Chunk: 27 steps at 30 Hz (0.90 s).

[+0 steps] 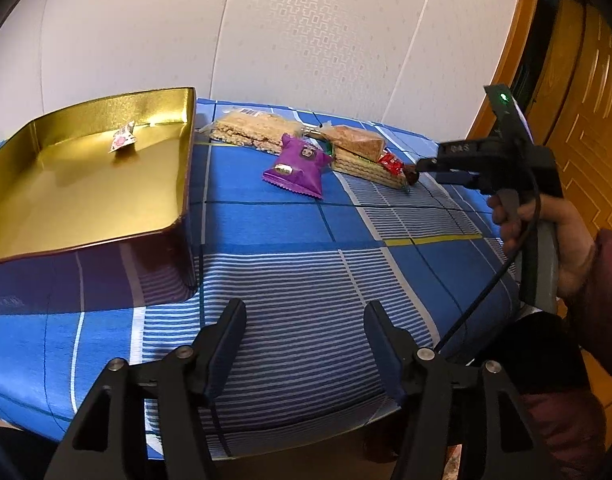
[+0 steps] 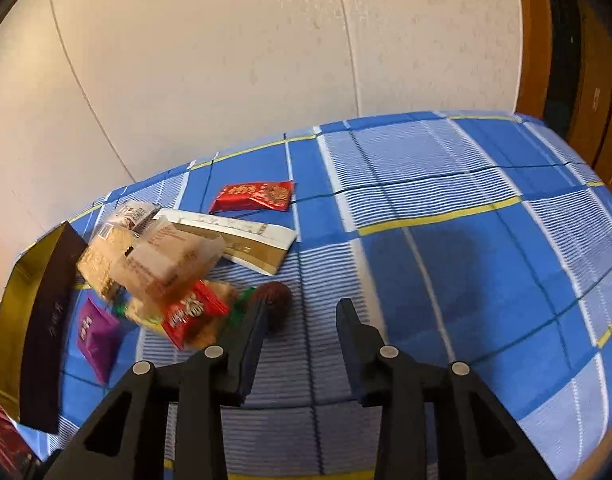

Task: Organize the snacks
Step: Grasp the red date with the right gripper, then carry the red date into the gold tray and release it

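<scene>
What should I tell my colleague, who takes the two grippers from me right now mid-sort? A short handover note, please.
Left gripper: open, holding nothing, above the blue checked cloth near the gold tin.
Right gripper: open, nothing gripped, at the snack pile; a dark round snack lies just past its left finger.
Done: one small wrapped candy is in the tin.
Left on the cloth: purple packet, clear-wrapped crisp bars, wafer pack, small red packet, a red packet set apart, white and gold pack.
</scene>
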Motion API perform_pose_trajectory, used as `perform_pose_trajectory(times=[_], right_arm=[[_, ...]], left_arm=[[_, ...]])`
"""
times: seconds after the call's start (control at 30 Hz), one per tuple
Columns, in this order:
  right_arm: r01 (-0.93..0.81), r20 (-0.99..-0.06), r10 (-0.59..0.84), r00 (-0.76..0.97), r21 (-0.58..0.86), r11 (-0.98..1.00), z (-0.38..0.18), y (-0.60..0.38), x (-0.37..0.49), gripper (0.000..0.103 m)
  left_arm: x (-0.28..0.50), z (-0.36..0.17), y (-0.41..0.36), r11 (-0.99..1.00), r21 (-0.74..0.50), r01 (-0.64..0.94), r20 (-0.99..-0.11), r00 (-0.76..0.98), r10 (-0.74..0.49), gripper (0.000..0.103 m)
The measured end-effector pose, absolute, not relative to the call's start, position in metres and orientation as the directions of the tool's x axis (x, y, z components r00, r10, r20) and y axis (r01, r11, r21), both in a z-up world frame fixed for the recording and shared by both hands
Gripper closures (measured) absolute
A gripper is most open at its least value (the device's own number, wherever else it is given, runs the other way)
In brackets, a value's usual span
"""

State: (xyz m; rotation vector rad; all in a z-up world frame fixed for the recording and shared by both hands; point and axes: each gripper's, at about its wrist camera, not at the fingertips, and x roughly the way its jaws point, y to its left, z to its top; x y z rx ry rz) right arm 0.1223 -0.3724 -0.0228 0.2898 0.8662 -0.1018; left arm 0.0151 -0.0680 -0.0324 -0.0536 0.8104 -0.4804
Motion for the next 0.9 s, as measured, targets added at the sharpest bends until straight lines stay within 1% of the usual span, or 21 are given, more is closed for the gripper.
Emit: perform_pose_trajectory(times=[0.17, 0.2, 0.3, 0.53, 0.6, 0.7, 0.8, 0.9], right_arm=[[0.171, -0.765, 0.068, 0.641, 0.228, 0.959, -0.024, -0.358, 0.137, 0.066], [0.165, -0.769, 0.068, 0.635, 0.221, 0.961, -0.025, -0.354, 0.14, 0.068], [0.158, -0.783, 0.061, 0.618, 0.2, 0.967, -0.03, -0.347, 0.146, 0.078], [0.126, -0.783, 0.029, 0.621, 0.137, 0.983, -0.028, -0.341, 0.143, 0.078], [0.11, -0.773, 0.023, 0.634, 0.119, 0.987, -0.02, -0.338, 0.138, 0.078], [0.053, -0.733, 0.014, 0.68, 0.068, 0.996, 0.006, -0.323, 0.13, 0.078], [-0.096, -0.713, 0.149, 0.686, 0.114, 0.989, 0.032, -0.292, 0.133, 0.078], [-0.265, -0.717, 0.309, 0.625, 0.177, 0.948, 0.04, -0.245, 0.143, 0.078]], left_arm=[[0.014, -0.033, -0.068, 0.891, -0.225, 0.396, -0.681, 0.59, -0.434, 0.041], [0.014, -0.033, -0.068, 0.89, -0.223, 0.397, -0.681, 0.59, -0.434, 0.041], [0.014, -0.033, -0.067, 0.889, -0.23, 0.397, -0.679, 0.589, -0.439, 0.041], [0.014, -0.033, -0.065, 0.883, -0.245, 0.401, -0.675, 0.583, -0.452, 0.041], [0.015, -0.033, -0.064, 0.882, -0.25, 0.399, -0.674, 0.583, -0.454, 0.041], [0.015, -0.032, -0.063, 0.882, -0.257, 0.396, -0.672, 0.582, -0.458, 0.041], [0.015, -0.032, -0.064, 0.881, -0.266, 0.392, -0.671, 0.581, -0.461, 0.039], [0.015, -0.032, -0.062, 0.88, -0.273, 0.389, -0.668, 0.582, -0.465, 0.039]])
